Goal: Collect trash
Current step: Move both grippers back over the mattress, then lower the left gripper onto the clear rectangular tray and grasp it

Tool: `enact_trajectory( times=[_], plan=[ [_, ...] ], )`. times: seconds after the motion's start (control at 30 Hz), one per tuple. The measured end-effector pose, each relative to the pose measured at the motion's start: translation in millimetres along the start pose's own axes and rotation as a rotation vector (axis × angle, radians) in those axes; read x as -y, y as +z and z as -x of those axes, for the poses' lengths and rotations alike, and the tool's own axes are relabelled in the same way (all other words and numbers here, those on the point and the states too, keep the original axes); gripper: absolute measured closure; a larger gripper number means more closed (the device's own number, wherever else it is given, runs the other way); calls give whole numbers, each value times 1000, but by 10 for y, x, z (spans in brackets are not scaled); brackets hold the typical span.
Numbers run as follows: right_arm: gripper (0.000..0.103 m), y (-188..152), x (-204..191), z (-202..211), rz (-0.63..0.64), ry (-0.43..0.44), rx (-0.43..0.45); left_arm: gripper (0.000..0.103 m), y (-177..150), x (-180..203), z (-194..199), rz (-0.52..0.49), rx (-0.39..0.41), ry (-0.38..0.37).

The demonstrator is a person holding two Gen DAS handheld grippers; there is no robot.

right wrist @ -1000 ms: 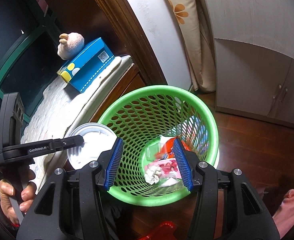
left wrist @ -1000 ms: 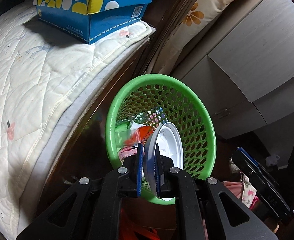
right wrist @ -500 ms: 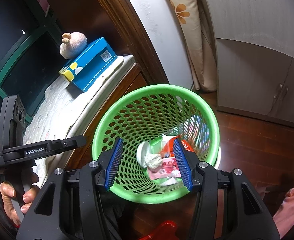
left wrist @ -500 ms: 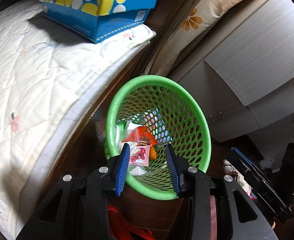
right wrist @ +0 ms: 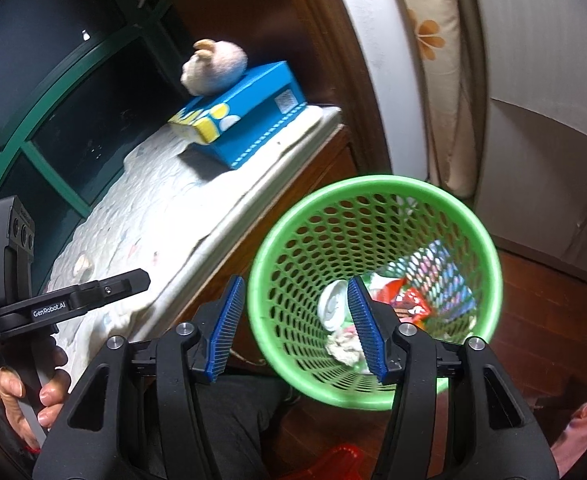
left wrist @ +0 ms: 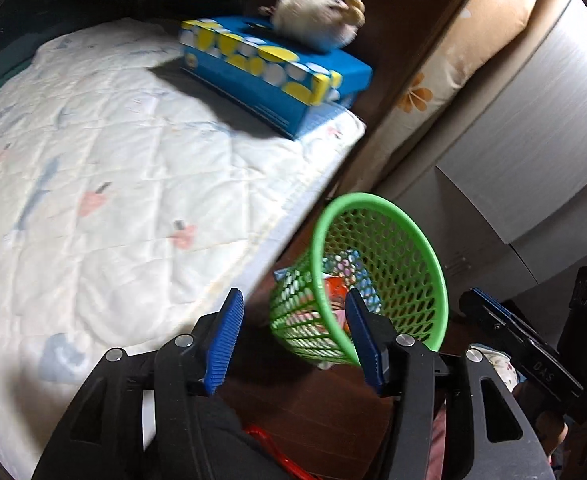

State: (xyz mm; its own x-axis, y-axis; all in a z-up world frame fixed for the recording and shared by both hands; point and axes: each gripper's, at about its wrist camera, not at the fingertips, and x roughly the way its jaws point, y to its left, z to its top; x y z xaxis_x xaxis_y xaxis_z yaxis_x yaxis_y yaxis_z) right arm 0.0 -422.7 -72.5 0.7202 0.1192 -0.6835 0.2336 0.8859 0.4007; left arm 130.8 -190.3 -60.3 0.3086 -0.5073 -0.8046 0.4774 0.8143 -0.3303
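A green perforated waste basket point(right wrist: 373, 200) stands on the wooden floor beside a quilted ledge; it also shows in the left wrist view point(left wrist: 421, 240). Inside lie a white plastic lid point(right wrist: 333, 304), crumpled tissue point(right wrist: 343, 346) and colourful wrappers point(right wrist: 413, 300). My left gripper point(left wrist: 293, 340) is open and empty, above the ledge's edge, left of the basket. My right gripper point(right wrist: 297, 328) is open and empty, just above the basket's near rim. The left gripper also appears in the right wrist view point(right wrist: 105, 292), over the quilt.
A white quilted pad point(left wrist: 93, 180) covers the ledge. A blue and yellow tissue box point(left wrist: 277, 68) with a plush toy point(left wrist: 317, 20) on it sits at the far end. Grey cabinets point(right wrist: 553, 160) and a curtain point(right wrist: 441, 60) stand behind the basket.
The left gripper opened and let the white lid fall into the basket, then drew back to the left over the quilt. The right gripper stayed open by the basket.
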Motion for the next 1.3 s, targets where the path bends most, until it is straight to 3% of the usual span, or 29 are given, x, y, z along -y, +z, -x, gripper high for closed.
enact_trajectory(
  times=[0.23,0.4,0.5,0.57,0.8,1.07,1.3],
  plan=[
    [42,12,-491,-194,89,59,-38,48,-144,-520,461,84,83,78],
    [39,-7,-865,-352,149,104,-70,44,-279,-966,789,134,139,175],
    [38,-30,-1080,-437,187,133,-87,28,-346,-1207,937,155,166,240],
    [38,-52,-1211,-491,206,153,-100,27,-394,-1383,1028,153,179,282],
    [37,-136,-1582,-614,265,201,-137,26,-502,-1841,1067,45,130,361],
    [37,-180,-1831,-726,300,219,-169,24,-518,-2197,974,-36,76,313],
    [36,-192,-2009,-824,324,232,-192,23,-516,-2291,855,-112,38,348]
  ],
)
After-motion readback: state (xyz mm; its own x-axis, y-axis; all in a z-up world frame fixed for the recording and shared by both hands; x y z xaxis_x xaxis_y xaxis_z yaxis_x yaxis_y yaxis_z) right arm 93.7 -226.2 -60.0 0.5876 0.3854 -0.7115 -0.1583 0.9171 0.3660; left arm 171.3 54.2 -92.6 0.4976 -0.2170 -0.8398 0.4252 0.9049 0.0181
